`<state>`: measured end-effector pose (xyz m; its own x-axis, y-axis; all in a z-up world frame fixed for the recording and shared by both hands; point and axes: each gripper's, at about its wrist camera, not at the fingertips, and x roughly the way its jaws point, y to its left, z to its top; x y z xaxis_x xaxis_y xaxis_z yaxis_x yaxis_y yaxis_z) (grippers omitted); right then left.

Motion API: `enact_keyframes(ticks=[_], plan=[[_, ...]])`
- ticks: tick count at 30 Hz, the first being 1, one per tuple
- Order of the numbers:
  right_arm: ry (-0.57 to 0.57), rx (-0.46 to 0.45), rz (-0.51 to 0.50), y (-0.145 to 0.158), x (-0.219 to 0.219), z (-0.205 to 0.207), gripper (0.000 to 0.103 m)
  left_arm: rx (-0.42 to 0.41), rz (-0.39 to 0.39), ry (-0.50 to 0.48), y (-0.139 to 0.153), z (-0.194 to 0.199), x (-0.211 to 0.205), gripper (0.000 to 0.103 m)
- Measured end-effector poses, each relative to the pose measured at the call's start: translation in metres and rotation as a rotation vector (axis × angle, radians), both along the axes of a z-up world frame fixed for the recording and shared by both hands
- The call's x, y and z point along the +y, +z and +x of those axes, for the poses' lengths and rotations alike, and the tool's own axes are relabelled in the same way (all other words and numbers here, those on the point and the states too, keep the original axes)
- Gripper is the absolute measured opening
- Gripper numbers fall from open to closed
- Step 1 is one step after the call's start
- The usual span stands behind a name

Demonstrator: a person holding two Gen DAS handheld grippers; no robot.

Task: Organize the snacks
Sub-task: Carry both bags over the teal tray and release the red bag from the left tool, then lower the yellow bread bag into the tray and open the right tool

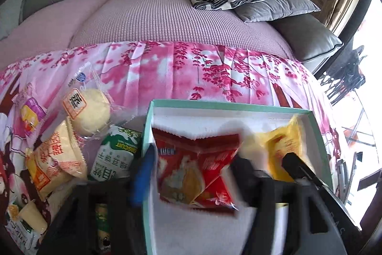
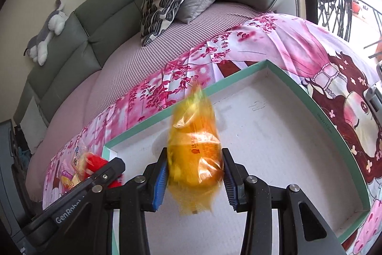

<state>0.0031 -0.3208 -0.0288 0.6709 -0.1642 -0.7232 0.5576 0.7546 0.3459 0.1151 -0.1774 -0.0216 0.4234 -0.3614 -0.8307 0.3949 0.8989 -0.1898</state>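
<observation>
Left wrist view: the left gripper point(image 1: 191, 173) is standing released around the red packet point(image 1: 195, 166), letting it drop into the teal box point(image 1: 320, 135). The right gripper point(image 2: 194, 173) is squeezing the yellow packet point(image 2: 194, 154) over the box, presumably to set it alongside.
</observation>
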Motion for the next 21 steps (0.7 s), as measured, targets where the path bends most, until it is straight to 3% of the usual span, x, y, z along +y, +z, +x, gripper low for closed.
enact_keyframes(ticks=[3,7,13,16,21], plan=[[-0.023,0.013,-0.013,0.002,-0.002,-0.002,0.063,0.012,-0.001,0.019,0.003,0.002,0.007,0.077],[-0.008,0.04,-0.017,0.001,0.0,-0.001,0.069,0.016,0.02,0.049,0.01,0.003,0.014,0.08],[0.016,0.109,-0.148,0.008,0.016,0.005,0.088,0.003,0.097,0.105,0.018,0.002,0.027,0.084],[0.028,0.11,-0.192,0.013,0.023,0.005,0.103,-0.024,0.13,0.137,0.025,0.0,0.037,0.094],[0.027,0.102,-0.219,0.019,0.029,0.002,0.103,-0.069,0.188,0.201,0.032,-0.003,0.058,0.097]])
